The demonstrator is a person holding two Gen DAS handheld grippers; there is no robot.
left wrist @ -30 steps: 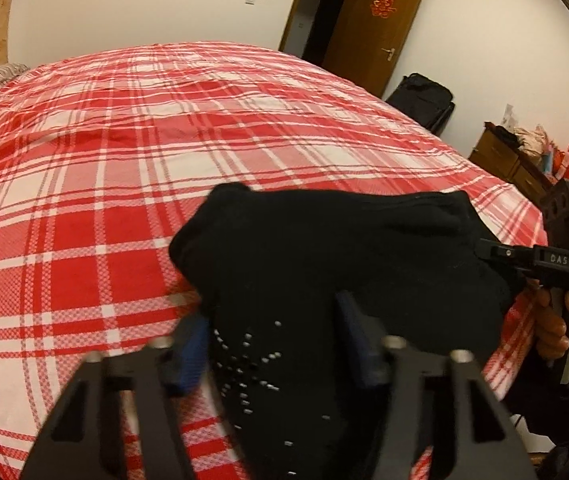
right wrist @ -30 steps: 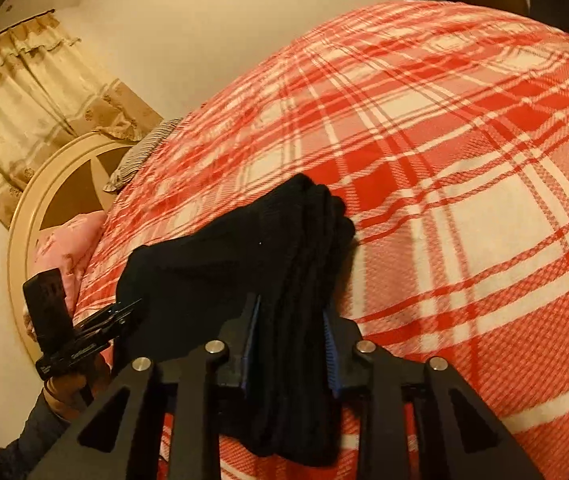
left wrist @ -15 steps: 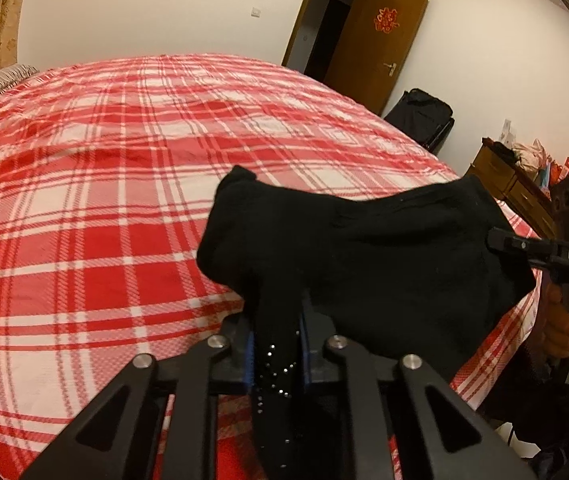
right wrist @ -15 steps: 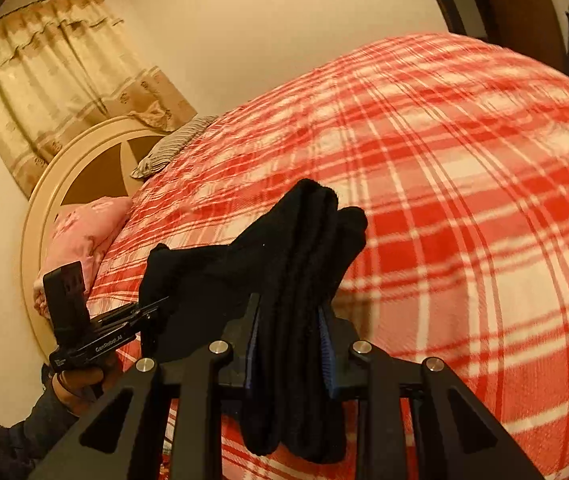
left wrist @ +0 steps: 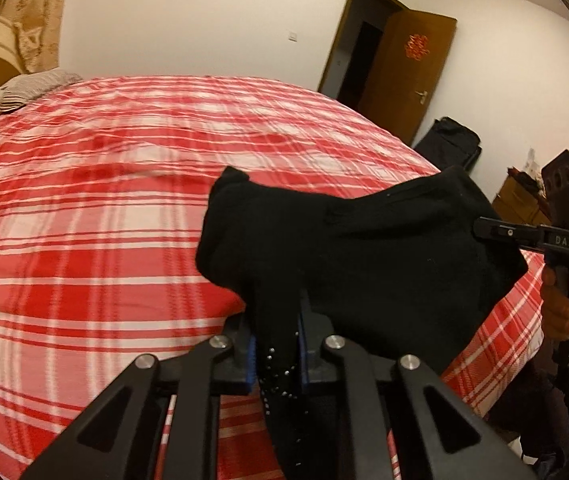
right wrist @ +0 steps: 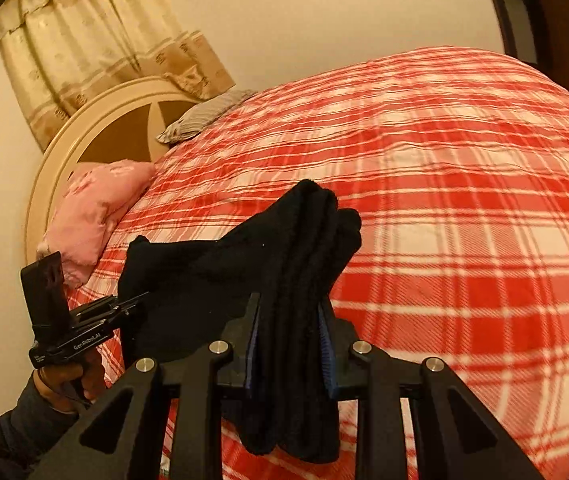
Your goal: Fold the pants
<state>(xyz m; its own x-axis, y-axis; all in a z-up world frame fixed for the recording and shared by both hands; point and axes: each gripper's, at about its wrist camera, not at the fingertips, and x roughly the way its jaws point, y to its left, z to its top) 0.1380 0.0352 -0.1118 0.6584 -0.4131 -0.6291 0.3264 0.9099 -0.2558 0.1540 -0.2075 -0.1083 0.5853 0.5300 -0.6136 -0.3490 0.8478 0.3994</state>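
The black pants (left wrist: 364, 248) hang bunched between my two grippers, lifted above the red plaid bed (left wrist: 84, 240). My left gripper (left wrist: 274, 344) is shut on one end of the pants, where small studs show. My right gripper (right wrist: 290, 336) is shut on the other end, a thick fold of the pants (right wrist: 304, 264). In the left wrist view the right gripper (left wrist: 484, 228) grips the cloth at the right. In the right wrist view the left gripper (right wrist: 136, 304) holds the cloth at the lower left.
The bed's near edge runs at the lower right (left wrist: 496, 344). A pink pillow (right wrist: 96, 208) and a grey pillow (right wrist: 204, 116) lie by the round headboard (right wrist: 84, 136). A brown door (left wrist: 408, 76), a black bag (left wrist: 452, 144) and a dresser (left wrist: 520, 200) stand beyond the bed.
My left gripper has shut on the pants' end; it was open around it one second ago. Both grippers have risen and lifted the pants off the bed.
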